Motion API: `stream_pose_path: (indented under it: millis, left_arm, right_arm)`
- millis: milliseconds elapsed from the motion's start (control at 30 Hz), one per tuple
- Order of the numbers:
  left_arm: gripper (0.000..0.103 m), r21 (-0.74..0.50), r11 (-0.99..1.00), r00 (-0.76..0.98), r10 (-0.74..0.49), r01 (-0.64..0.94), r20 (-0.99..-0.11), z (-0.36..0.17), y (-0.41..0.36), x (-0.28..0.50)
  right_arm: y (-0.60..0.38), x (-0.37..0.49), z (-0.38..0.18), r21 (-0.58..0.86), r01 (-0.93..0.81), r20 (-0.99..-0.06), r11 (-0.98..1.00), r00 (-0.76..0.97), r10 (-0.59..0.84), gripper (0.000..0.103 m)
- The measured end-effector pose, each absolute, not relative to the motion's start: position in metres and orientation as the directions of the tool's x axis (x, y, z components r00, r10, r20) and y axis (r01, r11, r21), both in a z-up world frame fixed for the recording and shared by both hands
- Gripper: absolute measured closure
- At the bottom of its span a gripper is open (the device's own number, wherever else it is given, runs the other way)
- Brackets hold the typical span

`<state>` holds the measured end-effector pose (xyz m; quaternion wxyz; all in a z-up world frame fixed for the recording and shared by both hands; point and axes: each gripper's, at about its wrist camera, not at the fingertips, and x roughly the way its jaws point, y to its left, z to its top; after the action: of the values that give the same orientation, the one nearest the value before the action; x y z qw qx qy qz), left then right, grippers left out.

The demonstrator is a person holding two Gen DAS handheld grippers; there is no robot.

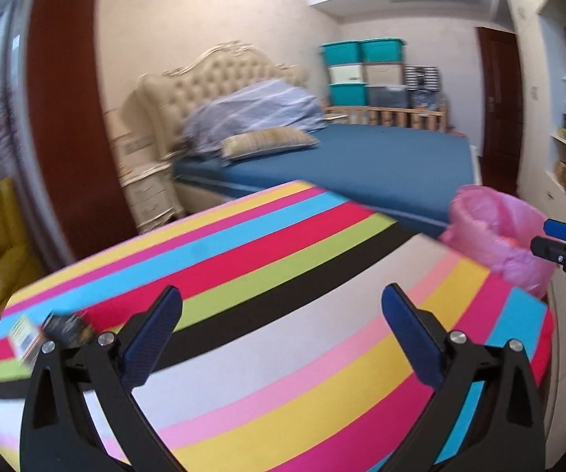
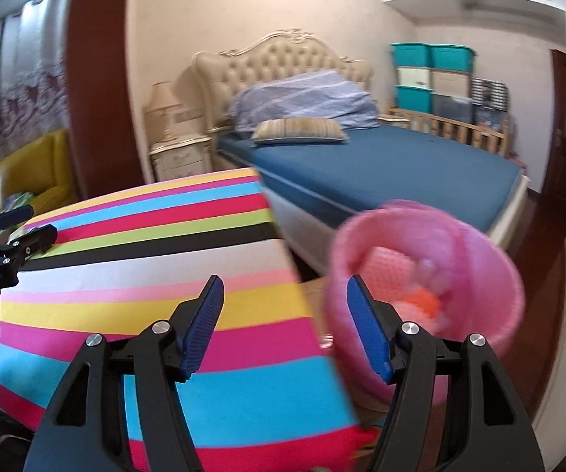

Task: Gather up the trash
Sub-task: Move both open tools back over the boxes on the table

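Both grippers were empty over the striped table [image 1: 267, 275]. The left gripper [image 1: 281, 314] stood with its jaws spread wide and nothing between them, aimed across the middle of the cloth. The right gripper [image 2: 285, 310] had its jaws parted too, holding nothing; it pointed at the table's right edge, with the bin [image 2: 495, 275] just beyond.

The bin sat off that right edge, lower than the tabletop, lined with a pink bag. Inside lay some pale and orange scraps [image 2: 420, 299] — too blurred to name. On the table, the one piece of trash I could make out was a small packet [image 1: 47, 334] near the left edge, dark with a printed label, partly hidden behind the left gripper's frame. It lay well apart from the bin, with the whole width of the table between them.

Judging from this, the step in hand was the reach for the next piece, and the left gripper was the nearer one for it. To do it well, the left hand would swing toward the packet and come down with the jaws straddling its narrow side, pads low against the cloth — a flat packet slips out of a high pinch. Close firmly before lifting, and mind not to snag the cloth. The carry to the bin crosses the right gripper's space, so that hand should keep clear of the bin's mouth.
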<state>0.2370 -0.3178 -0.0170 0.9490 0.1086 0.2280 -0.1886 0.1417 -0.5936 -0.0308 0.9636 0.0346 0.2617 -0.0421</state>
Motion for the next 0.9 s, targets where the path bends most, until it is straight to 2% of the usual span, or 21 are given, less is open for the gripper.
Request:
stream_pose_path:
  millis: [200, 567, 733, 900]
  left_arm:
    - [0.005, 0.113, 0.960, 0.838, -0.162, 0.255, -0.521, -0.035, -0.226, 0.233]
    - [0.005, 0.057, 0.997, 0.835, 0.077, -0.055, -0.545, -0.047, -0.077, 0.222]
    - [0.005, 0.069, 0.980, 0.815, 0.193, -0.186, -0.546, -0.048, -0.023, 0.217]
    - [0.005, 0.070, 0.967, 0.798, 0.244, -0.247, -0.551, -0.045, 0.006, 0.219]
  right_arm:
    - [-0.510, 0.173, -0.039, 0.052, -0.044, -0.555, 0.998, 0.829, 0.066, 0.040]
    - [-0.367, 0.213, -0.050, -0.016, -0.311, -0.615, 0.950, 0.752, 0.236, 0.040]
    - [-0.314, 0.260, -0.053, 0.006, -0.407, -0.659, 0.913, 0.685, 0.310, 0.040]
    - [-0.258, 0.307, -0.057, -0.014, -0.517, -0.696, 0.856, 0.619, 0.363, 0.040]
